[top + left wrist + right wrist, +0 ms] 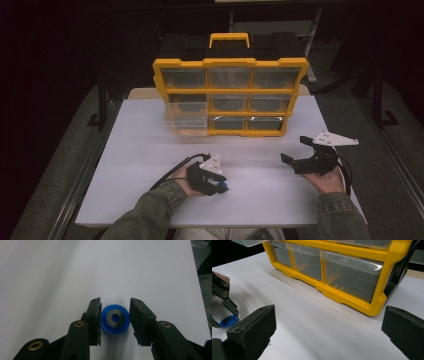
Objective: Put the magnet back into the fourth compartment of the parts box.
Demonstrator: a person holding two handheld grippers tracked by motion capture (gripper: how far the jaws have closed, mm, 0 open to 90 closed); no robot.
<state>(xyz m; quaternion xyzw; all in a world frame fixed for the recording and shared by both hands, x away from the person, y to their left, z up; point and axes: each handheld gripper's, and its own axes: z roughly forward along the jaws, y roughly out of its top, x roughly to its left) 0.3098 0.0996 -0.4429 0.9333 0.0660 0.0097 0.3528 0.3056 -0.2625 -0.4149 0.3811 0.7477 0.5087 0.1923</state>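
The drawer cabinet stands at the far middle of the table. Before it, near the front edge, the ring lies left of centre (between the left gripper pads), with the right gripper well apart to its right.

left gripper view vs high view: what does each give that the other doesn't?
Left gripper view: the blue wheel's dark metal hub and centre hole, and both pads against its rim. High view: the yellow organizer with one lower-left drawer pulled out, the right gripper open with nothing in it, and both forearms. Both: the white table, the left gripper and the wheel.
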